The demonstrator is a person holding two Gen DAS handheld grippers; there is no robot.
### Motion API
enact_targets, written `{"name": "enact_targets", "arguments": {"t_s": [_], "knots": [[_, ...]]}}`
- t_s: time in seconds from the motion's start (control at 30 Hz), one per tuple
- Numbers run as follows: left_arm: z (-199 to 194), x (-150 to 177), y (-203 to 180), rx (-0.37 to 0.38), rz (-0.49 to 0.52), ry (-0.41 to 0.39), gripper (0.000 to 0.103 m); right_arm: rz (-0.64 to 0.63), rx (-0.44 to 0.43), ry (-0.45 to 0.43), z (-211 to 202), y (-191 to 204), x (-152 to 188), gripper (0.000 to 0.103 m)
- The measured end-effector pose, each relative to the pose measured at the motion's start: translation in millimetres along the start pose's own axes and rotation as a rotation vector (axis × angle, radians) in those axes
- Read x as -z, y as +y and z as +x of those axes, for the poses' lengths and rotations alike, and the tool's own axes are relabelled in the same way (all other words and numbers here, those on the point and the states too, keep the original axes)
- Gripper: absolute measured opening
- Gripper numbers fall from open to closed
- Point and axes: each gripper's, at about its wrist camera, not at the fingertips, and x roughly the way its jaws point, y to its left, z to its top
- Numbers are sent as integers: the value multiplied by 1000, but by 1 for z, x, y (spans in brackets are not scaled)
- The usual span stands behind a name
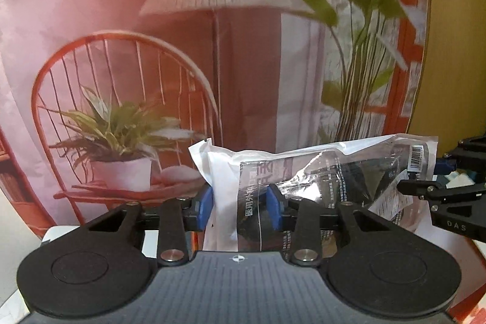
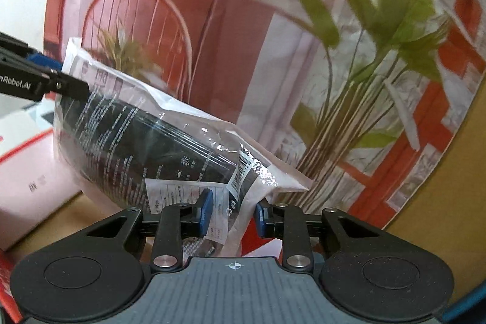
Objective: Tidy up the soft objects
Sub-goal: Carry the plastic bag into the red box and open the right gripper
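A soft clear plastic packet (image 1: 319, 181) with a dark item and printed labels inside is held up between both grippers. My left gripper (image 1: 240, 207) is shut on its white left end, blue pads pressing the plastic. My right gripper (image 2: 232, 213) is shut on the packet's (image 2: 152, 141) barcode end. The right gripper also shows at the right edge of the left wrist view (image 1: 437, 187). The left gripper shows at the left edge of the right wrist view (image 2: 45, 81).
A printed backdrop (image 1: 152, 50) with a chair, lamp and plants hangs close behind. A pink box (image 2: 33, 172) stands low at the left on a brown surface (image 2: 70, 217). A yellow wall (image 1: 455, 50) is at the right.
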Motion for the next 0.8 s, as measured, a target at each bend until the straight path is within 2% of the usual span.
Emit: {"name": "enact_targets", "arguments": {"t_s": [0.2,0.47,0.6,0.8], "knots": [[18,13,-13,-48,133,48,37,-25,-9,92,24,4,5,19],[39,19,-16,-60,165,174,36,-76,-15,180,40,12,13,18],[49,22,-18,-74,180,229,36,-46,-40,224,45,3,12,17],[52,25,-24,-89,216,247,43,-79,-41,271,53,3,11,16]]}}
